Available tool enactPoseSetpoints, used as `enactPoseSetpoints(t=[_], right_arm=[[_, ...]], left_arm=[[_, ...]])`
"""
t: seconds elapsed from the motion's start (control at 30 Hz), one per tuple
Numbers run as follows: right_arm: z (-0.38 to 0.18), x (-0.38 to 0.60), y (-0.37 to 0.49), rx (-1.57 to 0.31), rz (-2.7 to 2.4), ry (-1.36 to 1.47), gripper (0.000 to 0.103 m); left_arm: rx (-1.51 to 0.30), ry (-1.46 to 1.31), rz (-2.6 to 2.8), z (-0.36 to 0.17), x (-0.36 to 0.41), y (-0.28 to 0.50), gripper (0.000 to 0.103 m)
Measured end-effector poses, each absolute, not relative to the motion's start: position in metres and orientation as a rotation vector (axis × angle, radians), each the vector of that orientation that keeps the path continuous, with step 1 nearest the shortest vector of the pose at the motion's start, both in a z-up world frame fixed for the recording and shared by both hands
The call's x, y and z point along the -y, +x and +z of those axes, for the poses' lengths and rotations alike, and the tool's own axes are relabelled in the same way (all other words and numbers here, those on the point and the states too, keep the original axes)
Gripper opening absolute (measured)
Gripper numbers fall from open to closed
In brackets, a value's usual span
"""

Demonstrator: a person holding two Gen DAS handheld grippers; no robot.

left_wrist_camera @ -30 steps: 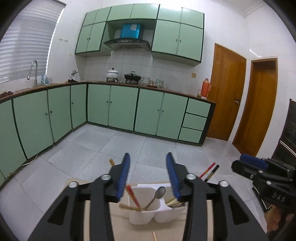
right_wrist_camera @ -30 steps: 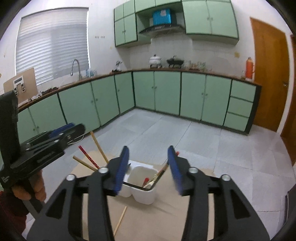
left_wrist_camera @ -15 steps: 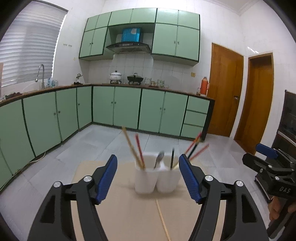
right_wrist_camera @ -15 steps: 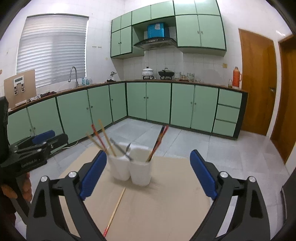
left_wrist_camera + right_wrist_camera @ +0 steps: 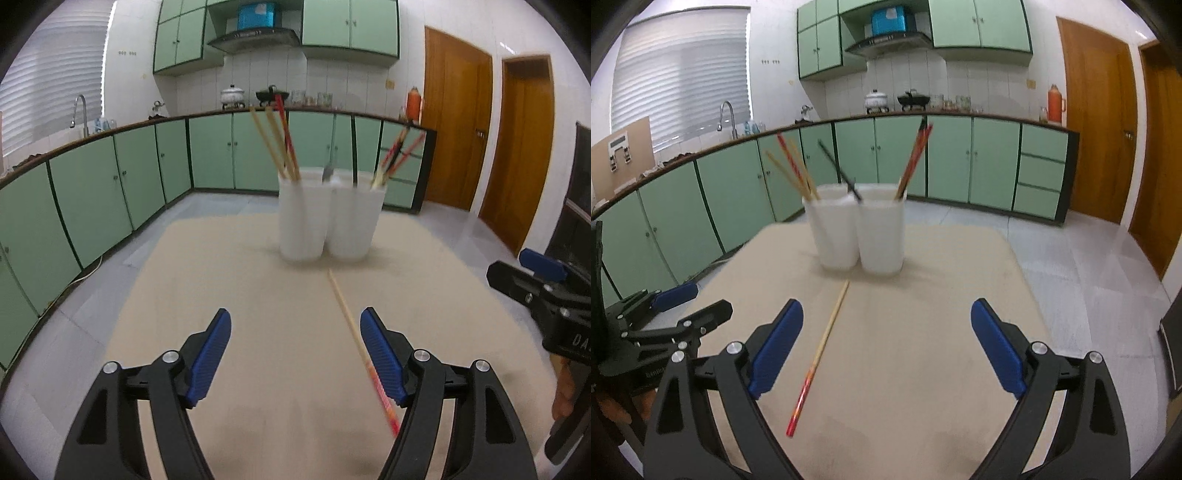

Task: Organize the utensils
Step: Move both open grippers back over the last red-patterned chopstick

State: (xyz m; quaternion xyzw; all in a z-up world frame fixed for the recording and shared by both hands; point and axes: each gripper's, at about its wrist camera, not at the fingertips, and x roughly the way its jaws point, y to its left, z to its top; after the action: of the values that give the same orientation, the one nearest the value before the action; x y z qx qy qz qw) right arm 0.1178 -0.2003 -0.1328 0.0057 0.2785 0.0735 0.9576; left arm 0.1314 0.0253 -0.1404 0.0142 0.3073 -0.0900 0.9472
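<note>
A white two-cup utensil holder (image 5: 325, 218) (image 5: 858, 232) stands at the far middle of the beige table (image 5: 229, 266). Wooden and red chopsticks lean out of its left cup, red-and-black ones out of its right cup, with a dark-handled utensil between them. One loose chopstick (image 5: 351, 328) (image 5: 822, 349), wooden with a red end, lies on the table in front of the holder. My left gripper (image 5: 293, 321) hovers open just left of it; its right finger overlaps the red end. My right gripper (image 5: 886, 310) is open wide, the chopstick beside its left finger. Nothing is held.
Each gripper shows in the other's view: the right one (image 5: 535, 284) at the right edge, the left one (image 5: 676, 314) at the left edge. Green kitchen cabinets (image 5: 746, 192) and a tiled floor (image 5: 1089, 266) surround the table. Two wooden doors (image 5: 458, 122) stand at the right.
Both grippers have come down low over the table and their jaws have spread wider. The holder, earlier seen from above, now shows from the side; the loose chopstick has come into view.
</note>
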Motion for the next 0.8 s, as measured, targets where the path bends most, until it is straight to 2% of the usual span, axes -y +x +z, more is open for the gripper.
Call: enactPoseSetpoints(t=[0.5,0.8], right_arm=[[-0.181,0.173,0.098,-0.632,0.149,0.046,0.089],[-0.213,0.137,0.083,-0.717,0.175,0.028,0.064]], left_arm=[[-0.692,0.003,-0.157,-0.179,-0.041,0.114,0.071],[-0.727,0.003,-0.118,-0.190,-0.060,0.109,0.071]])
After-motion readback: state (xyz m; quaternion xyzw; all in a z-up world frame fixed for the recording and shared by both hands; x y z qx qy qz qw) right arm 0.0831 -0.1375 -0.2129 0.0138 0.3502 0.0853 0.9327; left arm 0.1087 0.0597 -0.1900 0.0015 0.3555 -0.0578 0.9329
